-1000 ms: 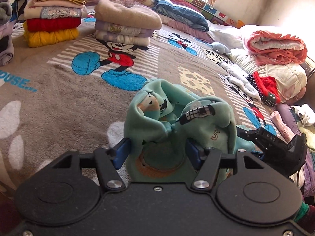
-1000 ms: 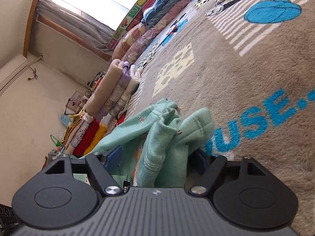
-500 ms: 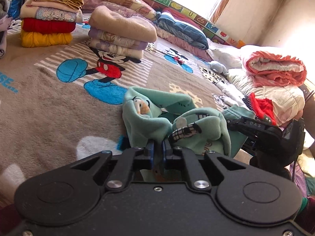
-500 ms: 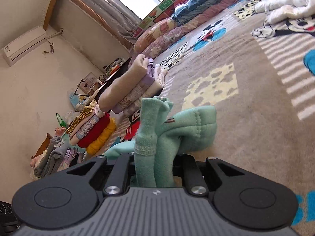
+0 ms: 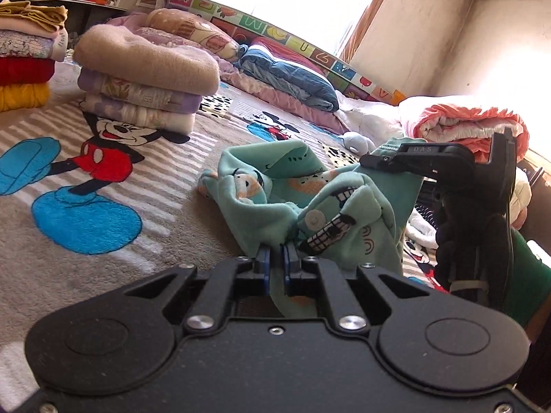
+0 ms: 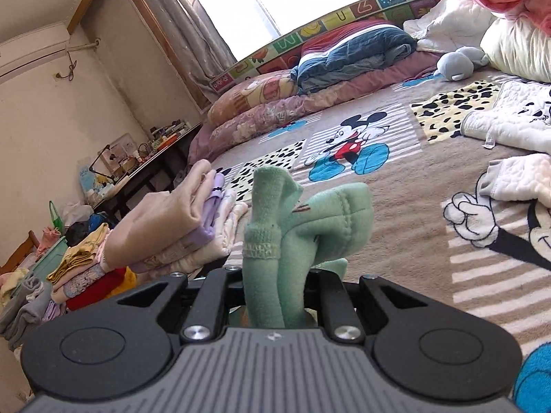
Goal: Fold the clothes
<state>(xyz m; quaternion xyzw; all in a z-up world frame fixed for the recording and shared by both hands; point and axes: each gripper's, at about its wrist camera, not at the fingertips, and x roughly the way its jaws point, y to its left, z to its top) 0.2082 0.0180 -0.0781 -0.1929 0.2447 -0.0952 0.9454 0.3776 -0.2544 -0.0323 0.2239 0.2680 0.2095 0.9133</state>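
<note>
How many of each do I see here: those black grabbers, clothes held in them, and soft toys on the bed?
Grabbers: 2, the left gripper and the right gripper
Clothes held: 1, the mint garment, gripped by both
Soft toys: 1, the grey plush toy
Total: 4

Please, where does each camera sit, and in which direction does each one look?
Left wrist: sits on the left hand-held gripper, looks across the bed toward the window; the right hand-held gripper shows at right.
Right wrist: sits on the right hand-held gripper, tilted, facing the window.
Both share: the mint green garment, the beige-topped folded stack.
</note>
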